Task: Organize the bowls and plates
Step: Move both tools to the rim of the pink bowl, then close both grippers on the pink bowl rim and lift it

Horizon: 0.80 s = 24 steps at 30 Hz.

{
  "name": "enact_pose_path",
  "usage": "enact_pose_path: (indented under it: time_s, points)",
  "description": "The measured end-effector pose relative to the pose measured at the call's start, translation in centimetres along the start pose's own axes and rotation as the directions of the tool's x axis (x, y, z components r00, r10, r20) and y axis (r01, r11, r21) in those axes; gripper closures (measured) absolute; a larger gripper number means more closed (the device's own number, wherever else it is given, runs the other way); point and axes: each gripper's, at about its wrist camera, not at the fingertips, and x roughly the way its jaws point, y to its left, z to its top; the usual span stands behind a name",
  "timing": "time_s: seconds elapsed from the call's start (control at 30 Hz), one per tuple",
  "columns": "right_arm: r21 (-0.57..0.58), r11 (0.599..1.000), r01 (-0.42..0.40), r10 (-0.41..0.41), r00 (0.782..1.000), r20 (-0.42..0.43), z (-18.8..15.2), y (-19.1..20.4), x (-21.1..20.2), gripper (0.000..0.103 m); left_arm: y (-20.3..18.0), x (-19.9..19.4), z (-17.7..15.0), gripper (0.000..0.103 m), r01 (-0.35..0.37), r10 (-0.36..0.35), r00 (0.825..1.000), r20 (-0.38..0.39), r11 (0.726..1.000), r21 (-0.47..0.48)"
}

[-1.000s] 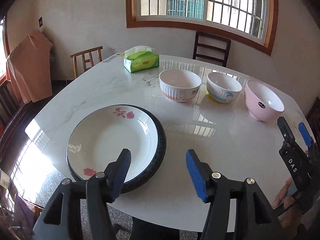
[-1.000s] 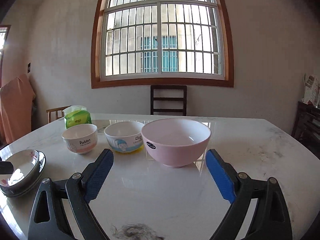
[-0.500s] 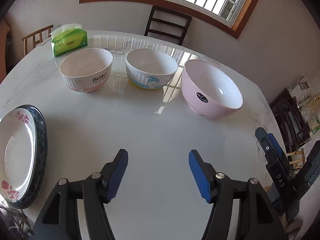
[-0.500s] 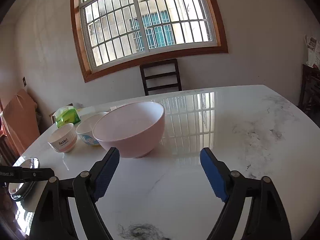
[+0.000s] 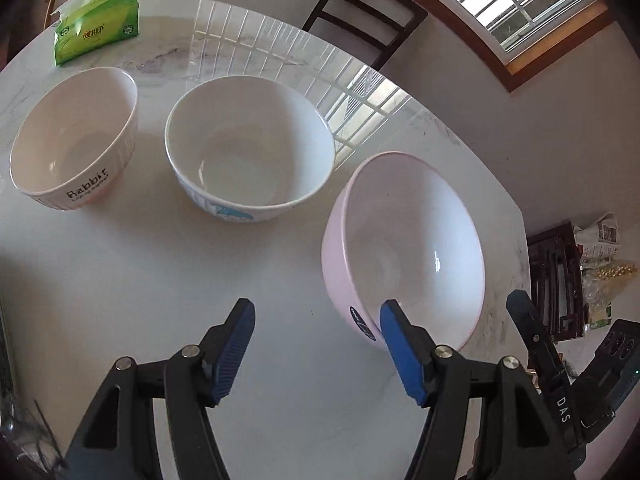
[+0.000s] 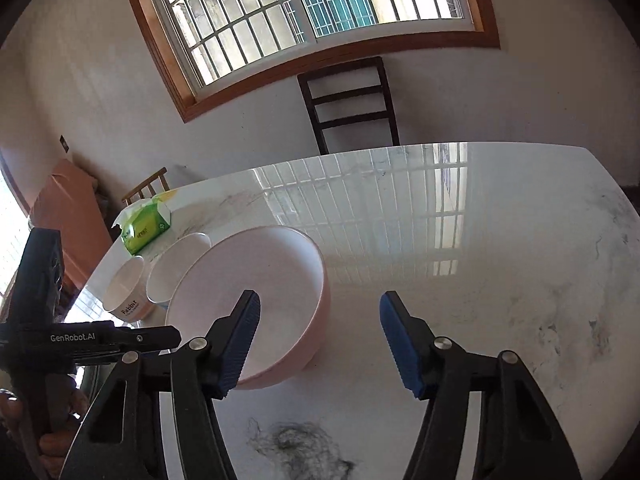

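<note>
A: We start with the pink bowl (image 5: 404, 248). It sits on the table (image 5: 120, 272), at the right end of a row of three bowls, and from the left wrist we look down into its white inside.

B: From the right wrist we see it (image 6: 248, 304) side-on instead, and our right tongs' (image 6: 318, 340) left finger (image 6: 238, 340) lies over its rim in the picture. We cannot tell whether it touches.

A: Our left tongs (image 5: 316, 354) are spread wide, gripping nothing. The right blue pad (image 5: 400, 354) overlaps the pink bowl's near edge; contact is unclear.

B: Our right tongs are equally wide apart, also empty.

A: The left view shows the other two bowls fully: the Rabbit bowl (image 5: 76, 140) at the left and the blue-print bowl (image 5: 250, 152) in the middle, each apart from its neighbour.

B: In the right view they are half hidden behind the pink one.

A: Only the right view shows the window (image 6: 304, 12) whole, the orange cloth (image 6: 64, 216) at the wall, and a tuft of dark hair (image 6: 296, 448) on the table.

B: The table is glossy white marble with grey veins, reflecting the window bars. A green tissue pack (image 5: 96, 28) sits at its far edge.

A: We count three bowls, one tissue pack, two chairs: a dark one (image 6: 352, 104) under the window, a light wooden one (image 6: 148, 188) by the pack.

B: No plates are clearly visible.
</note>
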Motion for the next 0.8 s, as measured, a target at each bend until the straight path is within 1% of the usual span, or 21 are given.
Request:
enact_pose_path:
  time_s: [0.03, 0.1, 0.17, 0.23, 0.27, 0.33, 0.4, 0.43, 0.47, 0.5, 0.53, 0.57, 0.6, 0.67, 0.73, 0.8]
  points:
    - [-0.005, 1.0, 0.008, -0.009, 1.0, -0.022, 0.3, 0.1, 0.6, 0.043, -0.2, 0.2, 0.1, 0.037, -0.019, 0.019, 1.0, 0.004, 1.0, 0.008]
    - [-0.007, 1.0, 0.031, -0.031, 0.998, -0.054, 0.8, 0.1, 1.8, 0.044, -0.5, 0.8, 0.4, 0.037, -0.029, 0.029, 1.0, -0.005, 1.0, 0.008]
    - [-0.011, 0.999, 0.042, -0.043, 0.995, -0.092, 1.2, -0.1, 2.9, 0.049, -0.6, 1.5, 0.6, 0.037, -0.03, 0.03, 0.999, -0.026, 1.0, 0.001]
    - [-0.018, 0.998, 0.058, -0.06, 0.989, -0.132, 1.3, 0.0, 4.2, 0.064, -0.6, 2.1, 0.8, 0.037, -0.022, 0.022, 0.999, -0.039, 1.0, -0.003]
    - [-0.023, 0.997, 0.069, -0.071, 0.986, -0.148, 1.2, 0.0, 4.6, 0.066, -0.7, 2.2, 0.9, 0.037, -0.027, 0.026, 0.999, -0.038, 1.0, -0.008]
    - [-0.042, 0.997, 0.069, -0.076, 0.979, -0.189, 1.1, 0.1, 5.7, 0.077, -0.5, 2.6, 1.0, 0.038, -0.023, 0.021, 0.999, -0.037, 0.999, -0.034]
    - [-0.041, 0.997, 0.068, -0.075, 0.976, -0.204, 1.0, 0.1, 6.2, 0.078, -0.3, 3.1, 1.2, 0.039, -0.012, 0.009, 0.999, -0.049, 0.999, -0.053]
    - [-0.048, 0.997, 0.066, -0.075, 0.974, -0.215, 1.1, 0.2, 6.3, 0.082, -0.3, 3.4, 1.4, 0.041, -0.01, 0.006, 0.998, -0.061, 0.998, -0.055]
    - [-0.057, 0.996, 0.066, -0.077, 0.972, -0.223, 1.1, 0.3, 6.5, 0.084, -0.3, 3.8, 1.6, 0.055, -0.005, 0.001, 0.998, -0.07, 0.998, -0.055]
    - [-0.066, 0.996, 0.062, -0.076, 0.97, -0.231, 1.1, 0.5, 6.5, 0.088, -0.4, 4.3, 1.7, 0.061, -0.009, 0.004, 0.996, -0.085, 0.999, -0.051]
    - [-0.074, 0.995, 0.06, -0.076, 0.966, -0.245, 1.0, 0.7, 6.7, 0.09, -0.4, 4.7, 1.7, 0.066, 0.0, -0.005, 0.994, -0.105, 0.999, -0.046]
    - [-0.08, 0.995, 0.055, -0.074, 0.964, -0.256, 0.9, 1.0, 6.7, 0.09, -0.4, 5.2, 1.8, 0.08, 0.011, -0.016, 0.992, -0.125, 0.999, -0.043]
    - [-0.078, 0.996, 0.043, -0.062, 0.962, -0.265, 0.8, 1.1, 6.6, 0.09, -0.5, 5.6, 1.8, 0.086, 0.011, -0.015, 0.99, -0.143, 0.999, -0.032]
    - [-0.077, 0.997, 0.032, -0.052, 0.958, -0.281, 0.6, 1.2, 6.3, 0.09, -0.8, 5.4, 1.4, 0.088, -0.033, 0.033, 0.992, -0.121, 0.999, 0.0]
    - [-0.038, 0.999, -0.006, -0.005, 0.953, -0.303, 0.0, 0.9, 6.1, 0.09, -0.8, 4.6, 0.5, 0.088, -0.071, 0.072, 0.992, -0.101, 0.997, 0.02]
    - [-0.02, 0.999, -0.031, 0.024, 0.95, -0.313, -1.0, 0.9, 5.3, 0.09, -0.8, 3.9, -0.4, 0.089, -0.093, 0.096, 0.99, -0.102, 0.995, 0.031]
